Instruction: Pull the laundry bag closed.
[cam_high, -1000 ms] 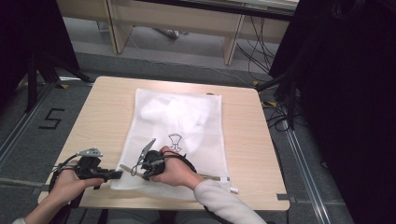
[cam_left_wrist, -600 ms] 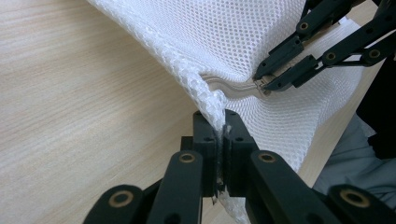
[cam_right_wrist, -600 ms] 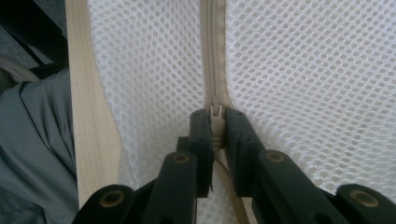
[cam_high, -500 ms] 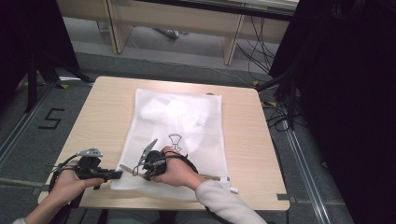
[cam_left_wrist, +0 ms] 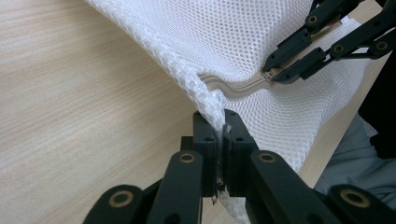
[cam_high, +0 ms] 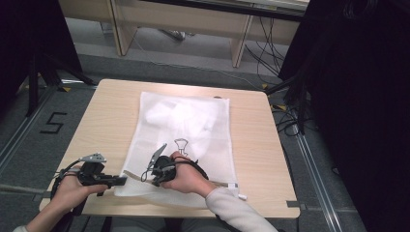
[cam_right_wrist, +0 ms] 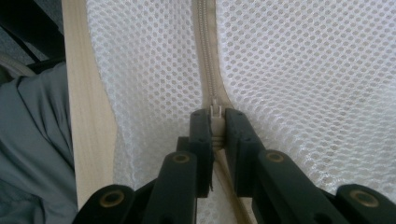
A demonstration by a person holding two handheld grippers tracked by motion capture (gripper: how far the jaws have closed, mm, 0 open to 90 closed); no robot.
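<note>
A white mesh bag (cam_high: pixel 193 121) lies flat on the wooden table (cam_high: pixel 96 116), its beige zipper (cam_left_wrist: pixel 233 87) running along the near edge. My left gripper (cam_high: pixel 121 180) is at the bag's near left corner, and its jaws (cam_left_wrist: pixel 223 123) are shut on a pinch of mesh there. Just to its right, my right gripper (cam_high: pixel 147 176) is shut on the zipper pull (cam_right_wrist: pixel 215 113), with the zipper tape (cam_right_wrist: pixel 208 51) stretching away from it. From the left gripper view, the right gripper (cam_left_wrist: pixel 273 74) pinches the zipper a short way off. The mesh between them is lifted slightly.
Pale bundled cloth (cam_high: pixel 169 113) shows through the far half of the bag, with a thin dark loop (cam_high: pixel 181 145) nearer the hands. The table's near edge (cam_right_wrist: pixel 84 93) is just below the zipper, with the person's grey clothing (cam_right_wrist: pixel 32 140) beyond it. Cables (cam_high: pixel 270 63) lie on the floor behind.
</note>
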